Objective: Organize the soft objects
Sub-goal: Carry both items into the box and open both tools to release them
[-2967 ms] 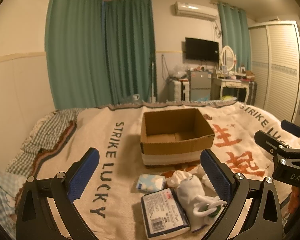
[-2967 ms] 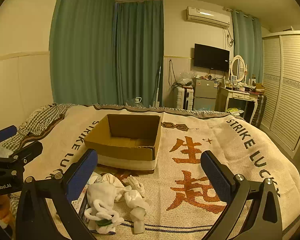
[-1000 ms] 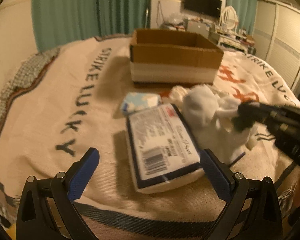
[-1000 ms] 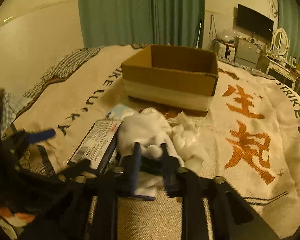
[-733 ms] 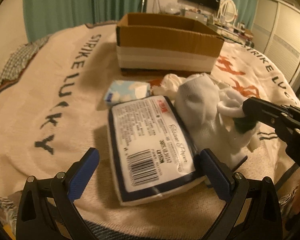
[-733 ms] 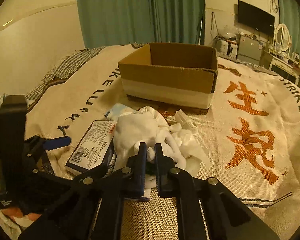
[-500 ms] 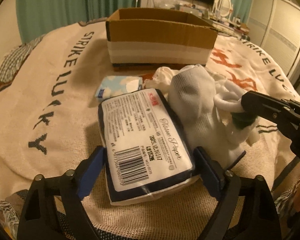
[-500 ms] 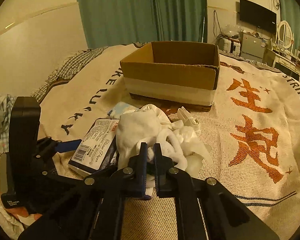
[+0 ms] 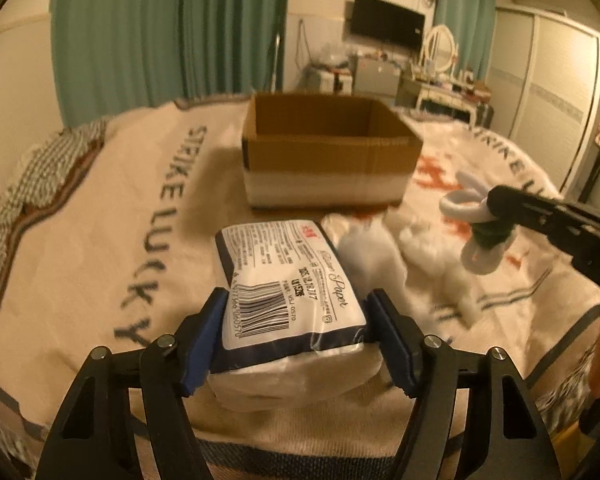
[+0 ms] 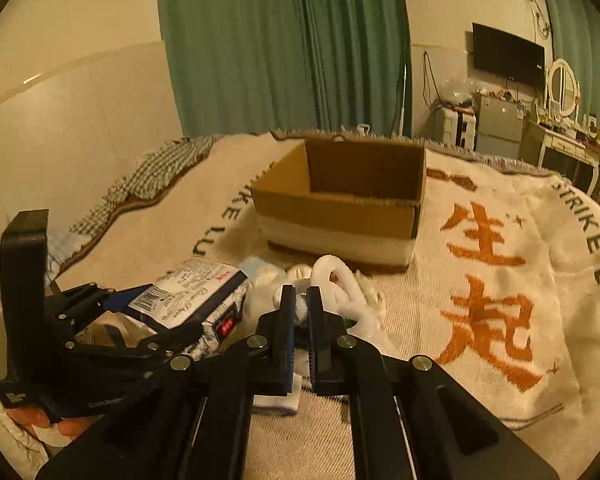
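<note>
My left gripper [image 9: 298, 340] is shut on a white tissue pack [image 9: 288, 292] with a barcode label and holds it above the bed. It also shows in the right wrist view [image 10: 188, 300]. My right gripper [image 10: 301, 312] is shut on a white soft toy [image 10: 332, 280] with a green band, lifted off the blanket; it shows in the left wrist view [image 9: 474, 236] too. An open cardboard box [image 9: 328, 152] stands ahead on the blanket, also in the right wrist view [image 10: 340, 208]. White socks [image 9: 384, 264] lie between the pack and the toy.
A cream blanket [image 10: 500, 280] with orange characters and "STRIKE LUCKY" lettering covers the bed. A small blue tissue packet [image 10: 256, 268] lies near the box. A checked cloth [image 9: 32, 184] lies at the left edge. Green curtains, a TV and a dresser stand beyond.
My left gripper closed on the tissue pack and lifted it. My right gripper raised the white toy off the sock pile, toward the box.
</note>
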Motion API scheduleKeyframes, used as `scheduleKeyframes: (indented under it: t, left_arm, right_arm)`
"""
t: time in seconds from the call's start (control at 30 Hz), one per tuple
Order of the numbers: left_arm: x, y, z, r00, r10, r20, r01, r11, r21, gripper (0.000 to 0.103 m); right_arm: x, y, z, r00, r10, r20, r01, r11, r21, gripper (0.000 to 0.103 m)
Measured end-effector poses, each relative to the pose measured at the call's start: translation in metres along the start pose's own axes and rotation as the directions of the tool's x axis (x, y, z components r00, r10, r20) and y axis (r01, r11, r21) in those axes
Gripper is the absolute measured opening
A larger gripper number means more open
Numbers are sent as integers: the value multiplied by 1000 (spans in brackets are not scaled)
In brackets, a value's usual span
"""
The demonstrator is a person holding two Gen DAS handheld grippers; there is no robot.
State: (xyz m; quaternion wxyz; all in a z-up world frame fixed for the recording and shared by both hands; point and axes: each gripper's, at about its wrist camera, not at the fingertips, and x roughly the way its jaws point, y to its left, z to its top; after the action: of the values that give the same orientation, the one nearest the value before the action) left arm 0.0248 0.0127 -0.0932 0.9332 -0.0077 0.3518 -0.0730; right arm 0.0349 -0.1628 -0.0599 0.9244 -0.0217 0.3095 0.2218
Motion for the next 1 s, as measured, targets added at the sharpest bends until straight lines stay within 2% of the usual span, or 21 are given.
scheduleKeyframes:
  t: [0.2, 0.4, 0.53, 0.63, 0.9, 1.0]
  left_arm:
    - [-2, 0, 48, 996, -9, 93, 8, 1000, 13, 69]
    - [28, -14, 116, 987, 6, 163, -22, 995, 98, 69]
    - [64, -16, 151, 986, 14, 166, -33, 993, 111, 69]
    - [100, -13, 168, 991, 14, 136, -29, 993, 112, 69]
    - [166, -9, 167, 995, 49, 86, -61, 988, 140, 74]
    - [173, -11, 165, 995, 73, 70, -82, 987, 138, 76]
  right_arm:
    - [3, -9, 43, 998, 17, 57, -16, 1000, -24, 5]
    - [39, -28, 106, 996, 6, 84, -1, 999, -54, 5]
    - [74, -49, 139, 998, 5, 69, -2, 999, -37, 5]
    - [106, -68, 153, 999, 8, 50, -8, 1000, 4, 5]
    - [177, -102, 149, 999, 12, -42, -10, 999, 52, 7]
    - [190, -110, 142, 998, -11, -62, 15, 998, 64, 13]
